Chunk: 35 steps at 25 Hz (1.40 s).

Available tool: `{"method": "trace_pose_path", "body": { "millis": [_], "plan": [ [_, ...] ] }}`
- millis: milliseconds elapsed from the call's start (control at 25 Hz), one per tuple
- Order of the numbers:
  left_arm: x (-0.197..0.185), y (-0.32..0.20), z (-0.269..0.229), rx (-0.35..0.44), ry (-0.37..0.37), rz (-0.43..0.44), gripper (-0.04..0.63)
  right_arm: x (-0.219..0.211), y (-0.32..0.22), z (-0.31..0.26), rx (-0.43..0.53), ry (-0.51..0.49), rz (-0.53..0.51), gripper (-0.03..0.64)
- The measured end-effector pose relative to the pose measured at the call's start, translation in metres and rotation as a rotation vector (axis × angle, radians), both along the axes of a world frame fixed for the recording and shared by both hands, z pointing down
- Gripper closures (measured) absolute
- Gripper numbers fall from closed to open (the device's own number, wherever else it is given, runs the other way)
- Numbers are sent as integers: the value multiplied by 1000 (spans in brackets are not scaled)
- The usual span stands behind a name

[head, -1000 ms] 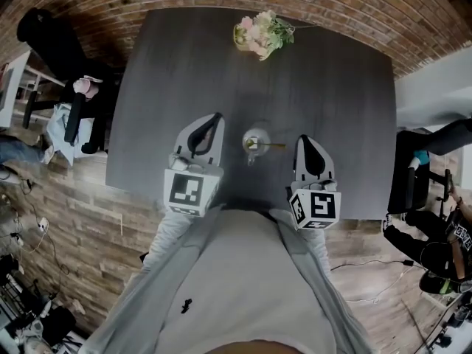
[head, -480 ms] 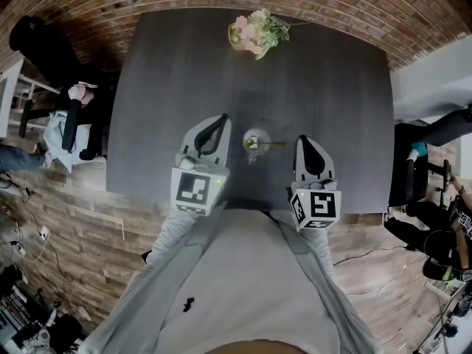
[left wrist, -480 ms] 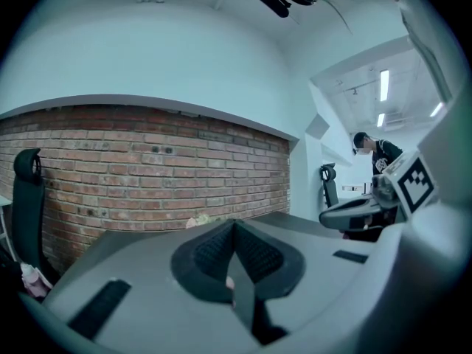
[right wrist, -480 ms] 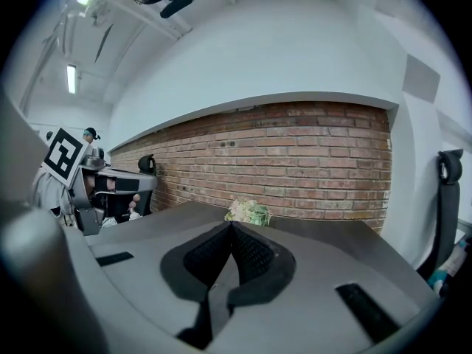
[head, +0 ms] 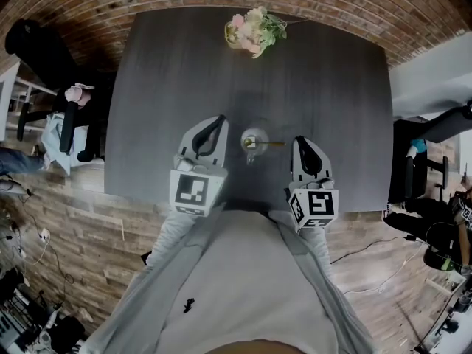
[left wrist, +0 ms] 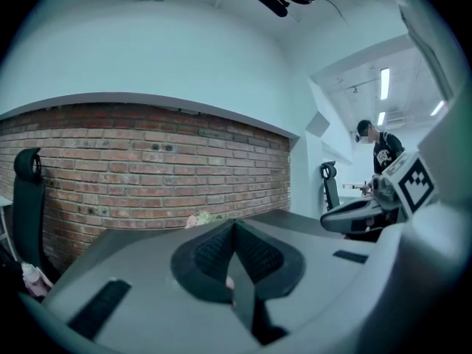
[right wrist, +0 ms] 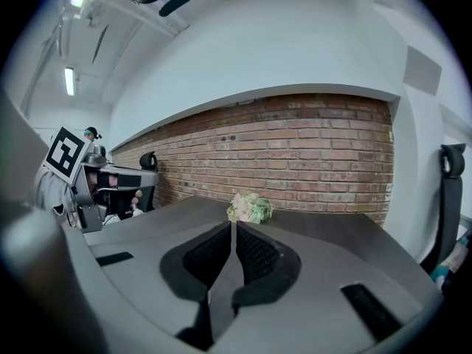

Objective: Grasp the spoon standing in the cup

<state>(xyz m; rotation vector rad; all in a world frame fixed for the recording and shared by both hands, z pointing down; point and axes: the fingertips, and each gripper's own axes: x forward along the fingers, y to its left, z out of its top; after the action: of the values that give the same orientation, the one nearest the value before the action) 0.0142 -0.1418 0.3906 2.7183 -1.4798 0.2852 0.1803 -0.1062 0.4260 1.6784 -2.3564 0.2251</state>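
So, head view: dark counter (head: pixel 332 87), glass cup (head: pixel 254 137) near its front edge, and the spoon (head: pixel 271 144) in the cup with its handle leaning out toward the right. The left gripper (head: pixel 218 118) is just left of the cup and the right gripper (head: pixel 299 139) just right of it, cup between them, neither touching. Both point across the counter. A flower bunch (head: pixel 254 29) sits at the far edge.

Left gripper view: left gripper (left wrist: pixel 234 223) jaws pressed together, nothing between them. Brick wall (left wrist: pixel 147 168) ahead, flowers barely visible past the tips, and the right gripper's marker cube (left wrist: pixel 413 183) off to the right. Cup not in this view.

Right gripper view: right gripper (right wrist: pixel 233 224) jaws closed flat against each other, empty. Flower bunch (right wrist: pixel 249 206) is straight beyond the tips, the left gripper's marker cube (right wrist: pixel 65 152) at left. Cup not seen.
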Motion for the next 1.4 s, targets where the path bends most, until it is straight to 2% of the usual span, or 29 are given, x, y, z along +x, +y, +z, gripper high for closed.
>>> {"method": "trace_pose_path", "body": {
  "millis": [440, 480, 560, 680, 840, 1400],
  "plan": [
    [-4, -3, 6, -18, 10, -23, 577, -2, -2, 18, -71, -42, -27, 597],
    [-4, -2, 7, -20, 10, -22, 577, -4, -2, 20, -79, -46, -38, 588],
    [-3, -2, 8, -22, 9, -21, 577, -7, -1, 25, -102, -58, -61, 520],
    [-3, -2, 11, -27, 8, -20, 577, -10, 0, 32, -125, -64, -83, 510],
    [-3, -2, 13, -36, 9, -19, 577, -16, -1, 40, -153, -72, -110, 458],
    [-3, -1, 23, -61, 6, -19, 577, -31, -3, 73, -198, -72, -163, 439]
  ]
}}
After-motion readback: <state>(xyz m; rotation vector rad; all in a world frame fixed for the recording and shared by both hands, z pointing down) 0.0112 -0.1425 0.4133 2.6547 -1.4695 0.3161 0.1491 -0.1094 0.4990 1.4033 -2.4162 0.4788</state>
